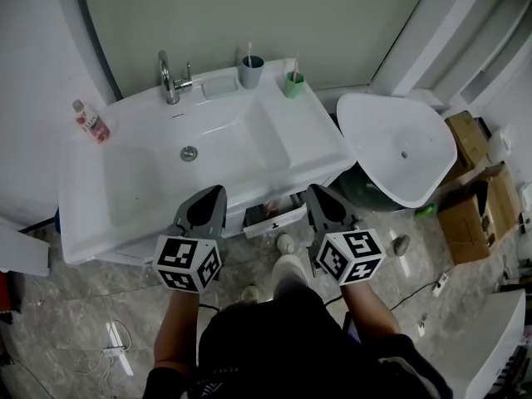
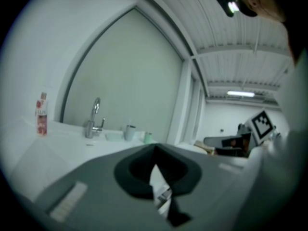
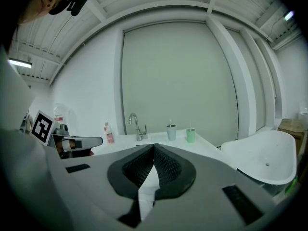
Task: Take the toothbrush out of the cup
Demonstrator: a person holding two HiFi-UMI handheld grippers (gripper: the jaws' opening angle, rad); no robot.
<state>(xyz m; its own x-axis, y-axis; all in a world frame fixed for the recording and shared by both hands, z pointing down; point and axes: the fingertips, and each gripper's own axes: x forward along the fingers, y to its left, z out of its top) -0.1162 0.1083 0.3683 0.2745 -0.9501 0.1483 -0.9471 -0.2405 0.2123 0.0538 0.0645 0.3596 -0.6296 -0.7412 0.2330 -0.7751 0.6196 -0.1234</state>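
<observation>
White walls and a grey stone floor surround a white sink counter point(image 1: 91, 223). It has a tap point(image 1: 169, 79) at its far edge and a small bottle point(image 1: 90, 121) at its far left. At the far edge, right of the tap, stand two cups close to each other: a blue-grey cup point(image 1: 252, 72) and, a little nearer and more to the right, a green cup point(image 1: 293, 85). Each one holds an upright toothbrush: one toothbrush point(image 1: 248, 53) in the blue-grey cup, the other point(image 1: 295, 65) in the green one. Which cup the task means, I cannot tell. A loose basin point(image 1: 432, 152) leans to the right of the counter, with cardboard boxes point(image 1: 470, 210) beyond it.

Both tools are at the near edge of the counter, well apart from the cups. The left gripper point(image 1: 214, 191) has its jaws closed together, with nothing between them. The right gripper point(image 1: 317, 191) is the same: its gripper view shows the two pads meeting at the tips, and it holds nothing.

I judge that the task is at its very start, in the approach, and no toothbrush is touched yet. The next move, as I see it, asks one gripper to go across the basin to the far edge, probably the right one, because the cups are on that side. It must open its jaws before it arrives, take the thin handle above the rim, and lift straight up. The cup is light and may tip, so the other gripper could steady it.
</observation>
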